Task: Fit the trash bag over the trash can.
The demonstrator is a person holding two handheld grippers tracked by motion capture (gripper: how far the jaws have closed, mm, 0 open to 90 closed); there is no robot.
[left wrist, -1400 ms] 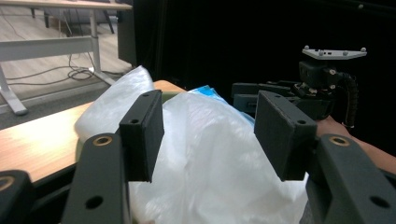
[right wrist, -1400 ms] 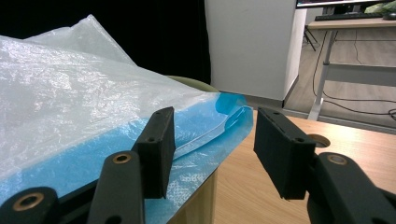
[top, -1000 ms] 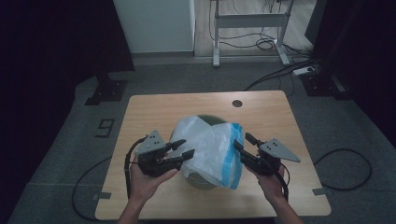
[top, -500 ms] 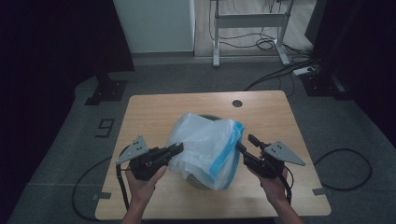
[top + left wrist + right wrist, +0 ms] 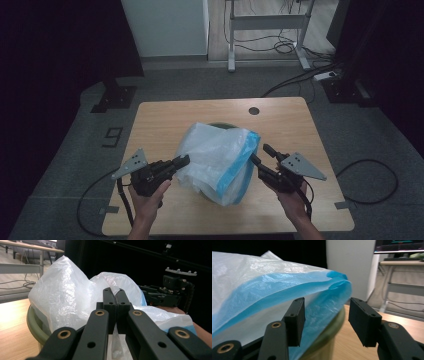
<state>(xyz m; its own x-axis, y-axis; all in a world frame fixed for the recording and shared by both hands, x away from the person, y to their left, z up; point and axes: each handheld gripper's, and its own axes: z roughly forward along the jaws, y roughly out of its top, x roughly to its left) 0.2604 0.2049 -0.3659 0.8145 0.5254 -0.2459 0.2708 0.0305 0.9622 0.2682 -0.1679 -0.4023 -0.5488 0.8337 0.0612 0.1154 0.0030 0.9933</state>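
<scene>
Green bin (image 5: 220, 125) — almost wholly covered by the white-and-blue plastic bag (image 5: 220, 155); only rim slivers visible. Bin contents hidden. Bag's lower edge cut off in the left gripper view — fold between the jaws partly concealed.

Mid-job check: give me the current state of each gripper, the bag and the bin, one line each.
left gripper: shut on a fold of the plastic bag, jaws just closed.
right gripper: open, jaws straddling the bag's blue edge and the bin rim.
plastic bag: draped loosely over the bin, crumpled, not pulled down.
green bin: upright on the table, mostly covered.
</scene>
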